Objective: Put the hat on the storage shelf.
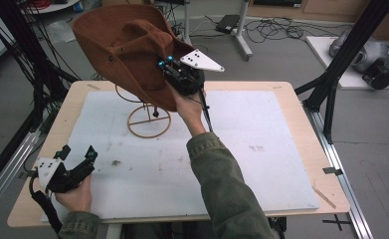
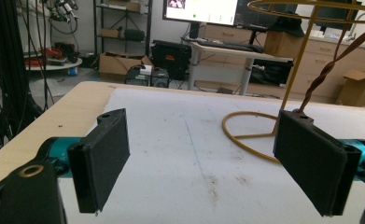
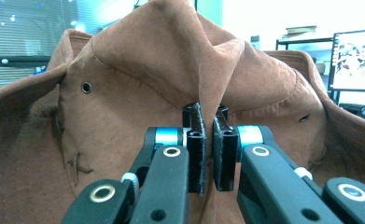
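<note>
The right gripper (image 1: pixel 168 67) is clamped on a fold of the brown hat (image 1: pixel 125 47), and it holds the hat up in the air above the far left part of the table (image 1: pixel 281 99), over a thin yellow wire stand (image 1: pixel 148 121). In the right gripper view the two black jaws stand nearly together with a ridge of the hat's crown (image 3: pixel 208 70) pinched between them, so the grip is on cloth alone and not on the brim. The left gripper (image 1: pixel 75 162) rests low at the near left corner of the white mat (image 1: pixel 261 149), its jaws spread wide and holding nothing; its own view looks between them to the base ring of the stand (image 2: pixel 250 137) and a twisted cord (image 2: pixel 329 65) hanging down beside the stand's upright. The work in hand looks to be setting the hat on the stand. To do that well, the person would likely need to bring the crown's hollow squarely over the stand's top ring, which the hat hides in the high view, and level the tilted brim before lowering. The pinch should probably stay firm until the hat bears on the ring, since soft cloth can slip. The light stand may tip, so the idle left gripper could steady its base.
</note>
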Action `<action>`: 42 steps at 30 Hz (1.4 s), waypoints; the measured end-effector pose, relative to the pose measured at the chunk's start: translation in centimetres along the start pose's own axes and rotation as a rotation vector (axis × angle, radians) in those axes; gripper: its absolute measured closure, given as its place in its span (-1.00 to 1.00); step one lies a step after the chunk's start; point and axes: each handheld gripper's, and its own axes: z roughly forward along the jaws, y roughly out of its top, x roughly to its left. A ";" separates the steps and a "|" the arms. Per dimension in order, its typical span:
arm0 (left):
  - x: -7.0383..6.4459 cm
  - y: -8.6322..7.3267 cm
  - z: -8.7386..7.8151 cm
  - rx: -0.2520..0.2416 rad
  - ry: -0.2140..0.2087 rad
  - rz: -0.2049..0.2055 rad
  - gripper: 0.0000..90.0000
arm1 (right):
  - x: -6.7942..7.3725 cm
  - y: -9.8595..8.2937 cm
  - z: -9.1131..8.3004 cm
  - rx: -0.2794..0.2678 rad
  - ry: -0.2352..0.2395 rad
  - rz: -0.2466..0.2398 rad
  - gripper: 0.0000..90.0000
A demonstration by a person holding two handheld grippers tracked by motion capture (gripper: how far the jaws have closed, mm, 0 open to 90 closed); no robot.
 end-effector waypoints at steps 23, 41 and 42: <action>0.2 0.2 -0.2 -0.008 -0.005 -0.025 -0.59 | 0.3 -1.6 1.6 0.136 0.033 -0.025 0.93; 0.0 0.1 0.0 0.000 -0.008 -0.016 -0.59 | -0.1 -1.6 1.6 0.222 0.076 -0.067 0.93; 0.0 0.1 0.0 0.000 -0.008 -0.016 -0.59 | 0.0 -1.7 1.7 0.231 0.076 -0.073 0.93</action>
